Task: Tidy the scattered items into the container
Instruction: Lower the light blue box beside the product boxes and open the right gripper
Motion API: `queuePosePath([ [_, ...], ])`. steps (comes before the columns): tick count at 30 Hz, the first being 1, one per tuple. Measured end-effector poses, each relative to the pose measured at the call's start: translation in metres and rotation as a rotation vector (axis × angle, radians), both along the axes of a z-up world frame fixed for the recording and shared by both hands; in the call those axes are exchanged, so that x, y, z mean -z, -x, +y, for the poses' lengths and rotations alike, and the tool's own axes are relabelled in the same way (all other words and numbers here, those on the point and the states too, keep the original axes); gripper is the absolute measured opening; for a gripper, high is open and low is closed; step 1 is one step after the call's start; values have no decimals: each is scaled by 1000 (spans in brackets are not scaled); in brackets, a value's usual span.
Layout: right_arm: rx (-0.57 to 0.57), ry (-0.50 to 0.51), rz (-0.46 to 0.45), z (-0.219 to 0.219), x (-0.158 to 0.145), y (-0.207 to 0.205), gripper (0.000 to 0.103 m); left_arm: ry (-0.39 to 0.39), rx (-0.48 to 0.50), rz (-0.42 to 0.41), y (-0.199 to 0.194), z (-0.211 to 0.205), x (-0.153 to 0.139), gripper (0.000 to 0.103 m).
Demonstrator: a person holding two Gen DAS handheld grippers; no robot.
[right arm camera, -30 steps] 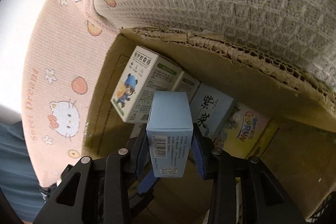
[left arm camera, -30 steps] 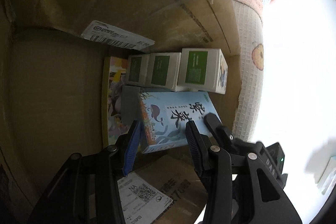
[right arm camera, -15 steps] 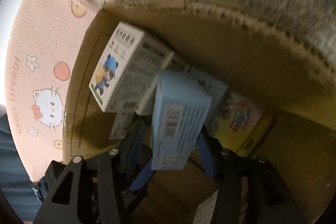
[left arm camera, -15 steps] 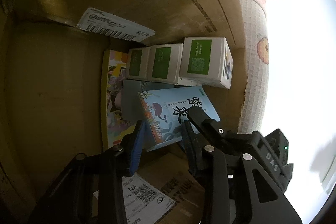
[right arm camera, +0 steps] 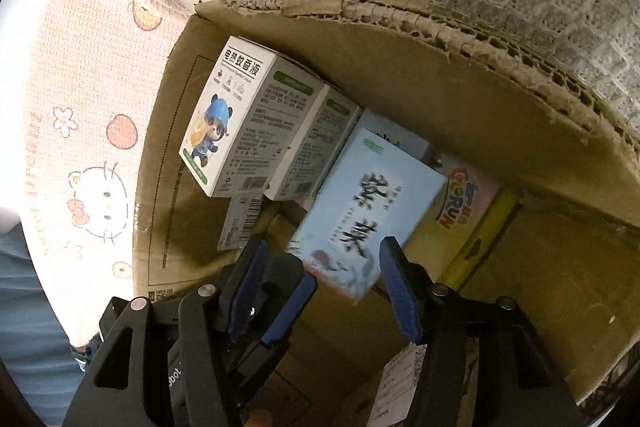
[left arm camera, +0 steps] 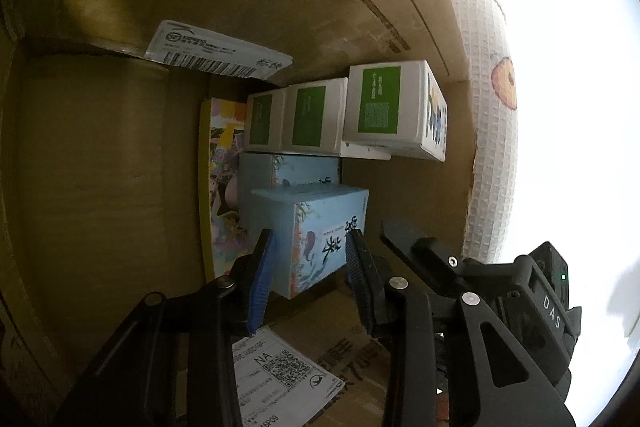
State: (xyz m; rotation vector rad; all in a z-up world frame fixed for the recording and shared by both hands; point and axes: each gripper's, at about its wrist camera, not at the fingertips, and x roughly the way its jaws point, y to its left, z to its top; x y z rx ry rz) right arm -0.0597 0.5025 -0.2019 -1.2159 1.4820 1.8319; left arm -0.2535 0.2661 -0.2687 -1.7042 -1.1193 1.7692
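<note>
1. The blue box (right arm camera: 368, 211) is lying inside the carton (right arm camera: 500, 75), tilted against a second blue box (left arm camera: 288, 173) and just beside the white boxes (right arm camera: 240, 123), with a picture book (right arm camera: 460, 203) under it.
2. Judged from its look, the blue box is handling as a light, stiff paperboard pack: smooth-faced, somewhat slippery, and crushable if it is being squeezed hard.
3. The best hold is appearing to be across the two narrow side faces, near the box's middle, where the walls are stiffest.
4. The right gripper (right arm camera: 324, 279) is opening; the blue box is sitting between its jaws, but the pads are standing clear of it, so it is no longer being held.
5. The left gripper (left arm camera: 310, 267) is hovering at the near end of the same box, jaws half apart on either side of its corner; whether the pads are pressing on it cannot be told.
</note>
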Motion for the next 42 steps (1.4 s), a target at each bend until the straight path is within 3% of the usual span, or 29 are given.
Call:
queuePosePath([
  [8, 8, -5, 1, 0, 1, 2, 56, 37, 13, -3, 5, 8, 1, 39],
  [10, 8, 0, 16, 2, -1, 1, 56, 107, 55, -24, 9, 16, 5, 26],
  [11, 3, -3, 9, 3, -2, 1, 56, 97, 65, -42, 11, 19, 8, 19],
  [14, -26, -10, 4, 2, -6, 2, 56, 89, 41, -36, 13, 21, 8, 17],
  [15, -38, -20, -11, 0, -8, 2, 56, 91, 45, -32, -6, 14, 6, 17],
  [17, -67, -47, -53, -4, -14, 3, 49, 93, 47, -31, -7, 14, 6, 17],
  [19, -98, -95, -142, -11, -21, 5, 26, 88, 37, -33, -7, 13, 6, 17],
  [22, -166, -188, -226, -18, -27, 12, 18, 86, 21, -34, -7, 13, 6, 17],
  [26, -234, -286, -362, -10, -21, 6, 17, 83, 32, -31, -8, 17, 5, 17],
  [27, -264, -297, -384, 6, -16, 0, 17, 84, 32, -31, -8, 18, 4, 17],
  [33, -422, -331, -480, 6, -2, 17, 17, 81, 31, -25, -8, 22, 2, 17],
  [36, -443, -297, -498, 13, 9, 22, 17, 60, 37, -21, -8, 24, 0, 17],
  [42, -430, -311, -450, 32, 2, 31, 17, 16, -4, -16, -6, 24, -5, 17],
])
